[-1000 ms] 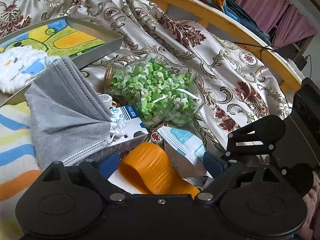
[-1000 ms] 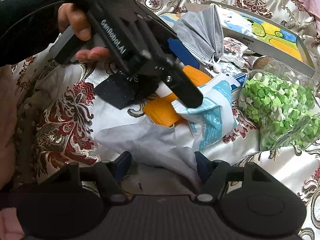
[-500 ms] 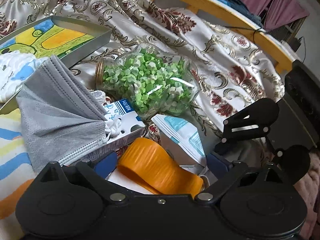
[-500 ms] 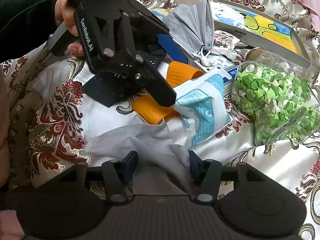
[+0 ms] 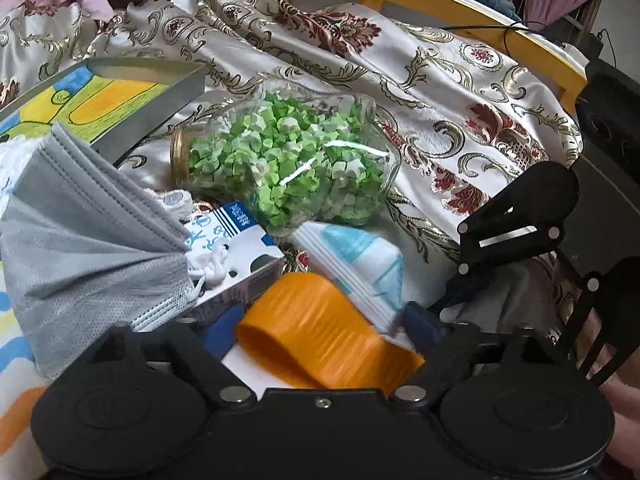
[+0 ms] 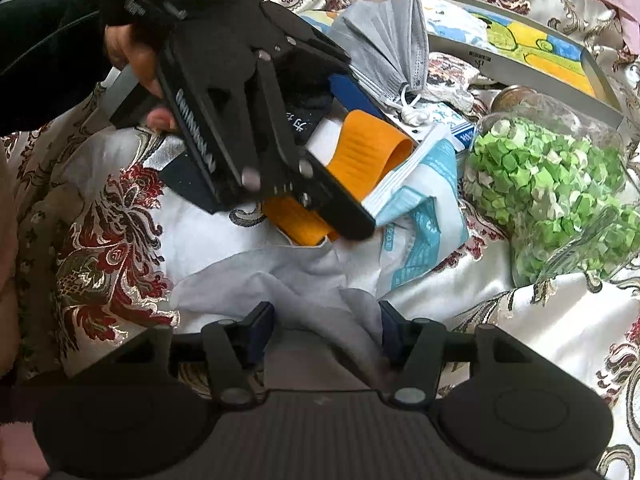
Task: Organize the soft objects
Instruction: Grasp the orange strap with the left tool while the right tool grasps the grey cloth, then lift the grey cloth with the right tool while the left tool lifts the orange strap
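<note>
My left gripper (image 5: pixel 320 320) is open around an orange ribbed band (image 5: pixel 320 332), its blue fingertips on either side; it also shows in the right wrist view (image 6: pixel 344 128) over the same orange band (image 6: pixel 364 152). A blue-and-white mask packet (image 5: pixel 360 264) leans against its right finger. A grey face mask (image 5: pixel 80 232) lies to the left. My right gripper (image 6: pixel 324 320) has its fingers either side of a pale grey cloth (image 6: pixel 288 280); the jaws stand partly closed, and the cloth bunches between them.
A glass jar of green paper stars (image 5: pixel 288 168) lies on its side on the patterned bedspread (image 5: pixel 440 92). A shallow tray with a colourful drawing (image 5: pixel 120 100) sits at left. A small blue-and-white box (image 5: pixel 236 240) lies beside the mask. A wooden bed rail (image 5: pixel 440 0) runs behind.
My left gripper has moved forward over the orange band and pushed the mask packet up. My right gripper's fingers have narrowed around the grey cloth.
</note>
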{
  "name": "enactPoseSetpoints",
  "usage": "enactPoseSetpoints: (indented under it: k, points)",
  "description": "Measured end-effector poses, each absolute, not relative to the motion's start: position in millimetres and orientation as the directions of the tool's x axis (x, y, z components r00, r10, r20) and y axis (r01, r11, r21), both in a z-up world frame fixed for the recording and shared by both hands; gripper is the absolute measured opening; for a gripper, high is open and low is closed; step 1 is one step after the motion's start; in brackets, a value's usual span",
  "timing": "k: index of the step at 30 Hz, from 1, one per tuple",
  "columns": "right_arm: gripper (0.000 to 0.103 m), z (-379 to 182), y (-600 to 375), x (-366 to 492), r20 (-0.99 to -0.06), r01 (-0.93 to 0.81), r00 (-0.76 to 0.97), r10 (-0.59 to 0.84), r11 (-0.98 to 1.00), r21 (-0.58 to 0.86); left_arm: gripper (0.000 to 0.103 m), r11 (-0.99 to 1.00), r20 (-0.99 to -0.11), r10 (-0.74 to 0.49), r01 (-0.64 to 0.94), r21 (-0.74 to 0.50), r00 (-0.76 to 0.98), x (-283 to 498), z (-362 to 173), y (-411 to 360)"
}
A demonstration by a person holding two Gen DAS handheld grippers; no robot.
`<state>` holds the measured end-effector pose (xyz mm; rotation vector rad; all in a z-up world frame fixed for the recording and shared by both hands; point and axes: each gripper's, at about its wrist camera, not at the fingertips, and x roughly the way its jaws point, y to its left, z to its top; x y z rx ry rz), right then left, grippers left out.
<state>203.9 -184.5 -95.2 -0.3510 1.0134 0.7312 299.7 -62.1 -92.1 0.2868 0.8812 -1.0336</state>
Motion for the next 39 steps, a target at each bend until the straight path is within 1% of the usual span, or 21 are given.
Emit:
enactPoseSetpoints:
  k: [1, 2, 3, 5, 6, 8, 11, 13, 14, 15, 16, 18, 22, 24, 27, 29, 34, 35, 37, 39]
  points:
    - [0.061, -95.8, -184.9, 205.5, -0.863, -0.695, 0.321, 0.39, 0.716, 0.065, 0.071, 0.519, -0.754, -0.617, 0.836, -0.176, 0.225, 299.6, -92.8, -61.4]
    - [0.061, -96.9, -185.4, 207.5, -0.862, -0.694, 0.319, 0.393, 0.717, 0.069, 0.061, 0.528, -0.761, -0.602, 0.836, -0.151, 0.243, 298.7, -93.0, -60.5]
    - [0.061, -97.4, -185.9, 208.4, -0.862, -0.693, 0.319, 0.395, 0.718, 0.073, 0.054, 0.534, -0.765, -0.59, 0.836, -0.131, 0.257, 297.7, -93.0, -59.3]
    - [0.061, -99.1, -187.4, 210.7, -0.86, -0.689, 0.316, 0.4, 0.72, 0.083, 0.049, 0.544, -0.767, -0.582, 0.83, -0.12, 0.271, 297.1, -91.3, -56.1]
    - [0.061, -99.5, -188.0, 211.7, -0.86, -0.687, 0.315, 0.402, 0.721, 0.086, 0.049, 0.55, -0.766, -0.582, 0.826, -0.124, 0.272, 296.8, -89.8, -55.1]
    - [0.056, -99.4, -188.3, 210.1, -0.857, -0.685, 0.324, 0.4, 0.725, 0.08, 0.047, 0.558, -0.768, -0.579, 0.82, -0.129, 0.274, 293.3, -86.4, -53.6]
    - [0.044, -99.3, -190.2, 210.4, -0.854, -0.679, 0.342, 0.393, 0.732, 0.065, 0.043, 0.572, -0.779, -0.563, 0.811, -0.126, 0.276, 284.6, -81.0, -52.6]
    - [0.03, -97.8, -191.3, 208.9, -0.848, -0.675, 0.359, 0.39, 0.736, 0.053, 0.041, 0.606, -0.789, -0.546, 0.783, -0.14, 0.281, 281.4, -78.5, -51.8]
    - [0.027, -96.5, -191.1, 207.1, -0.843, -0.677, 0.369, 0.391, 0.735, 0.045, 0.04, 0.628, -0.796, -0.534, 0.764, -0.147, 0.286, 279.8, -76.1, -51.4]
    - [0.019, -94.1, -190.5, 203.9, -0.835, -0.682, 0.385, 0.393, 0.73, 0.03, 0.04, 0.643, -0.799, -0.527, 0.751, -0.151, 0.291, 277.2, -73.4, -51.0]
    - [0.015, -91.1, -189.5, 199.7, -0.827, -0.691, 0.397, 0.399, 0.722, 0.017, 0.04, 0.657, -0.798, -0.523, 0.737, -0.155, 0.298, 274.5, -70.1, -50.5]
    - [0.013, -85.2, -188.1, 193.1, -0.811, -0.708, 0.413, 0.415, 0.707, 0.001, 0.039, 0.682, -0.8, -0.515, 0.713, -0.165, 0.308, 267.8, -61.8, -48.7]
    - [0.011, -74.3, -192.1, 185.3, -0.774, -0.711, 0.447, 0.449, 0.704, -0.002, 0.036, 0.727, -0.828, -0.449, 0.676, -0.12, 0.336, 249.2, -47.0, -44.7]
    - [0.011, -68.0, -197.0, 183.3, -0.748, -0.697, 0.468, 0.471, 0.717, 0.016, 0.036, 0.763, -0.836, -0.437, 0.629, -0.149, 0.333, 244.3, -41.4, -38.3]
    - [0.011, -58.0, -206.7, 182.9, -0.699, -0.67, 0.502, 0.509, 0.74, 0.058, 0.036, 0.798, -0.826, -0.45, 0.567, -0.202, 0.338, 237.1, -37.0, -29.4]
    - [0.011, -53.7, -211.4, 184.3, -0.677, -0.659, 0.514, 0.527, 0.747, 0.081, 0.034, 0.806, -0.824, -0.45, 0.553, -0.209, 0.345, 231.0, -34.5, -28.6]
    - [0.01, -53.5, -212.4, 187.7, -0.667, -0.635, 0.543, 0.511, 0.769, 0.072, 0.033, 0.799, -0.814, -0.484, 0.541, -0.262, 0.322, 213.9, -33.6, -37.1]
    - [0.01, -54.2, -212.7, 189.7, -0.666, -0.624, 0.551, 0.503, 0.778, 0.071, 0.029, 0.798, -0.822, -0.473, 0.55, -0.247, 0.318, 210.1, -36.3, -43.3]
    - [0.01, -56.4, -213.2, 195.6, -0.669, -0.608, 0.555, 0.495, 0.79, 0.081, 0.027, 0.804, -0.833, -0.439, 0.56, -0.198, 0.336, 204.3, -39.7, -52.5]
    - [0.01, -59.3, -214.6, 199.0, -0.676, -0.592, 0.554, 0.486, 0.801, 0.091, 0.026, 0.815, -0.833, -0.437, 0.541, -0.207, 0.339, 205.2, -40.8, -52.4]
